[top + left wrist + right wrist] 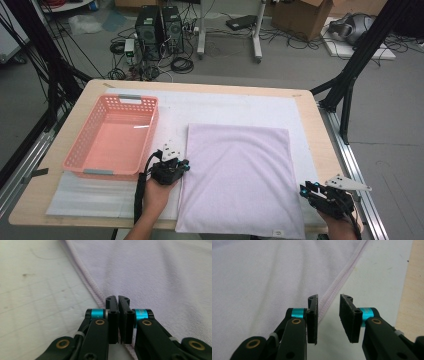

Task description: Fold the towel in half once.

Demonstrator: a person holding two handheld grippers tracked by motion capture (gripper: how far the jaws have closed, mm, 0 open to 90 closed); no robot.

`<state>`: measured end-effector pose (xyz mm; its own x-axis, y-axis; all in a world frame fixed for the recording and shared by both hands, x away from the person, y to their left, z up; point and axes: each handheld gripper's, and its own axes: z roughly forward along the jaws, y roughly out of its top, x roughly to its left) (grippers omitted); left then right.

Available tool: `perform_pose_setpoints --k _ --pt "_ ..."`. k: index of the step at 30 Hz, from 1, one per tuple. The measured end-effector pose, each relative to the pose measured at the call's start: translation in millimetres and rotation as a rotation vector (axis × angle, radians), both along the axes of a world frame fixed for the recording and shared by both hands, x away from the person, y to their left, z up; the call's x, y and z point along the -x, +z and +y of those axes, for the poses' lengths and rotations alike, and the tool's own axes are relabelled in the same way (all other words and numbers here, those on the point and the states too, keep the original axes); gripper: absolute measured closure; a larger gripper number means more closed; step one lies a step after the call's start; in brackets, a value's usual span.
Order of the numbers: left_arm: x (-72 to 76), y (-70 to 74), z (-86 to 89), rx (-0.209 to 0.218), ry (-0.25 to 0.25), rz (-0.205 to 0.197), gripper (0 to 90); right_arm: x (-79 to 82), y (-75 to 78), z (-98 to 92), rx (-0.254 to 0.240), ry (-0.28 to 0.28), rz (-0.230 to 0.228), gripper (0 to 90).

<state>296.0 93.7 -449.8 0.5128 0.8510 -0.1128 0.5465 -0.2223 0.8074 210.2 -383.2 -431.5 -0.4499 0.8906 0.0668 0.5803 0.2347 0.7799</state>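
Note:
A pale lilac towel (237, 175) lies flat on the white mat (225, 107). At the towel's left edge my left gripper (186, 165) rests low on the mat. In the left gripper view its jaws (118, 298) are pressed together, and the stitched hem of the towel (155, 272) runs in between them. My right gripper (305, 189) is at the towel's right edge near the front corner. In the right gripper view it (329, 298) stands open, the hem of the towel (262, 277) passing by its left jaw with nothing pinched.
A pink plastic basket (75, 150) stands empty at the left of the table, close behind my left gripper. Bare wood of the table (414, 277) borders the mat (377, 277) on the right. Computers, cables and boxes lie on the floor beyond.

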Motion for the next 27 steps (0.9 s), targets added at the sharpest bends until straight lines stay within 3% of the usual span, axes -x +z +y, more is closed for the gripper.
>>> perform_pose_setpoints --k 4,6,8,13,18,20,21,25,27 --pt "0.1 -1.6 7.1 0.042 0.011 0.023 83.4 0.1 0.3 -2.5 0.001 -0.013 -0.010 66.5" --pt "-0.5 -1.9 8.3 0.057 0.009 0.032 70.0 -2.9 0.0 -3.7 -0.001 -0.025 -0.005 65.5" --pt "-1.5 -2.2 11.3 0.088 -0.004 0.041 64.5 -9.4 -0.6 -4.5 -0.003 -0.040 -0.006 65.9" --pt "0.1 -2.0 15.3 0.152 -0.048 0.035 58.5 -38.4 -5.0 -1.7 -0.032 -0.051 0.013 71.8" --pt "1.5 -1.1 13.7 0.176 -0.064 0.034 57.3 -70.4 -10.5 10.3 -0.099 -0.049 0.048 73.9" --pt "1.5 -1.4 14.0 0.177 -0.073 0.042 56.8 -79.6 -15.2 17.6 -0.036 -0.055 0.064 83.5" --pt "1.7 -1.6 14.2 0.171 -0.078 0.042 56.8 -81.2 -16.2 18.2 -0.025 -0.069 0.049 86.3" --pt "2.6 -2.4 14.3 0.173 -0.080 0.044 56.8 -80.1 -14.6 17.3 0.042 -0.133 0.018 87.1" --pt "2.8 -2.4 14.2 0.172 -0.080 0.043 56.7 -78.5 -15.2 17.0 0.031 -0.133 0.019 82.8"
